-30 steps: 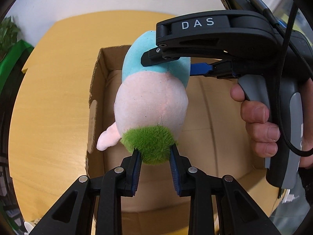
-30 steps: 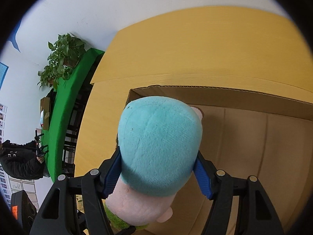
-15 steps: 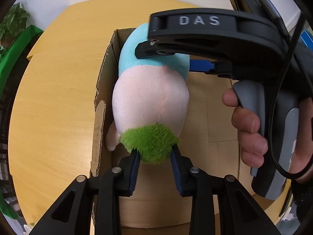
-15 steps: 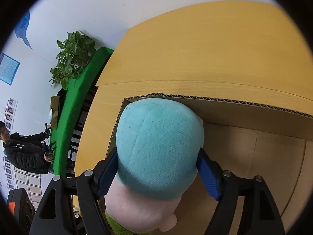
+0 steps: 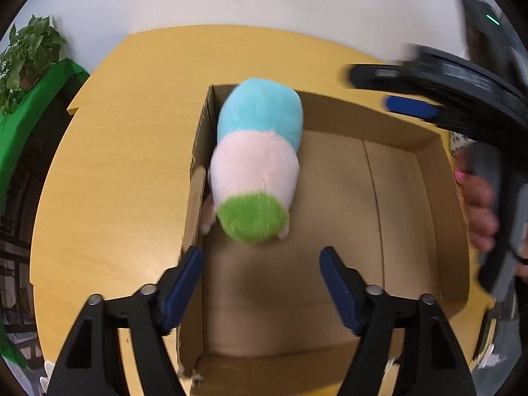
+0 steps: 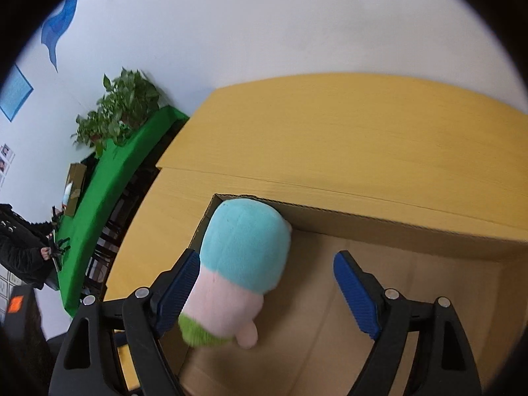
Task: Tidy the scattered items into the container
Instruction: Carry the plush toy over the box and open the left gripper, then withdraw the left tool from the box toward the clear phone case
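My left jaws [image 5: 260, 283] were spreading apart, nothing between them. My right jaws [image 6: 267, 288] were opening too; the plush toy [image 5: 255, 165] lay below, beside the left pad, contact unclear. The toy lay inside the cardboard box [image 5: 429, 138], against its left wall, blue end in the far corner. The box sat on the yellow counter [image 5: 115, 165]. Beyond: green-covered table [image 6: 109, 217], potted plant [image 6: 122, 109], a person in black [image 6: 19, 250].
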The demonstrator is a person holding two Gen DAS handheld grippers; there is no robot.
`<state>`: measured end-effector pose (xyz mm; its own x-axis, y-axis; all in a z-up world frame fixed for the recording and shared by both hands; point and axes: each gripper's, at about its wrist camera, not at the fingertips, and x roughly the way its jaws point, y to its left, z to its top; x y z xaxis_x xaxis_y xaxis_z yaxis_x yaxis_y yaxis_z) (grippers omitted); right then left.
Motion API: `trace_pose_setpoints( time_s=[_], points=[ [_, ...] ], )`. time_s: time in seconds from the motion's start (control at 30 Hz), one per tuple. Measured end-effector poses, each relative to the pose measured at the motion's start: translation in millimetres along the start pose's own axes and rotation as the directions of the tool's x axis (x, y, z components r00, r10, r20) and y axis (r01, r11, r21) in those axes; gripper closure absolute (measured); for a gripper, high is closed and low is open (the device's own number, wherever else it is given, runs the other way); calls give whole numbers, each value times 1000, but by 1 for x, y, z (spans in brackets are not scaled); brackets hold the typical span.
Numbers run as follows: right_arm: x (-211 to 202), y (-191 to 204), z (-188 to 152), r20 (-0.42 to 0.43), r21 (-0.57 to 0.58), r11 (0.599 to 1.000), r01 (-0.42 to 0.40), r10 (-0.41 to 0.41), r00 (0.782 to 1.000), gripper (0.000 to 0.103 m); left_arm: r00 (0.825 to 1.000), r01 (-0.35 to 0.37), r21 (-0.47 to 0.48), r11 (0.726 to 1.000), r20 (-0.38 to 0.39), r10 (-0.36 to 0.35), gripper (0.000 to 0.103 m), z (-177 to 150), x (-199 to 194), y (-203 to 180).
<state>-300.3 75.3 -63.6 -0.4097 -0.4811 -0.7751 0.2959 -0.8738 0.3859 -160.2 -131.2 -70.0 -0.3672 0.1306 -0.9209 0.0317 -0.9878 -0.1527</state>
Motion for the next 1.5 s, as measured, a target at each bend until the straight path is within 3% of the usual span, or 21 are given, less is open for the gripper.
trace_pose_setpoints(
  time_s=[0.1,0.2,0.33,0.43,0.53,0.63,0.8,0.9,1.0,1.07,1.17,1.23,1.37,1.5],
  points=[
    [-42,-28,-43,-5,62,997,39,-39,999,19,999,14,45,999,-53,-12,22,-21,20,-10],
    [-69,-61,-102,-71,118,985,123,-115,991,19,991,27,35,999,-133,-23,22,-46,46,-13],
    [-87,-98,-171,-182,183,953,241,-208,961,19,975,37,21,999,-222,-32,22,-79,64,-15],
    [-84,-108,-206,-249,200,940,277,-225,942,19,965,41,31,999,-260,-32,22,-102,73,-18],
    [-83,-109,-231,-282,186,934,305,-247,927,19,962,42,14,999,-272,-37,22,-105,72,-17],
    [-88,-105,-245,-273,188,938,291,-235,933,19,959,15,44,999,-283,-2,22,-108,74,-20],
    [-87,-101,-259,-310,187,936,299,-233,922,19,959,-27,66,997,-279,44,22,-105,66,-27],
    [-98,-87,-253,-286,160,937,311,-257,923,19,975,-42,78,996,-214,58,22,-102,42,-31],
    [-124,-67,-221,-178,156,936,316,-288,941,19,995,-57,109,992,-80,66,22,-93,-2,-45],
    [-146,-45,-197,-87,129,940,316,-307,948,19,997,-71,138,988,39,66,20,-87,-41,-60],
    [-180,-9,-169,39,64,936,347,-350,936,19,980,-71,138,988,197,43,8,-80,-97,-70],
    [-196,11,-158,98,41,927,374,-376,922,19,959,-53,109,993,284,20,4,-77,-132,-73],
    [-219,41,-159,139,15,918,396,-395,908,19,930,34,31,999,365,-43,1,-81,-175,-68],
    [-229,64,-171,148,-33,911,412,-403,903,19,907,-37,42,998,421,16,1,-88,-190,-77]
  ],
)
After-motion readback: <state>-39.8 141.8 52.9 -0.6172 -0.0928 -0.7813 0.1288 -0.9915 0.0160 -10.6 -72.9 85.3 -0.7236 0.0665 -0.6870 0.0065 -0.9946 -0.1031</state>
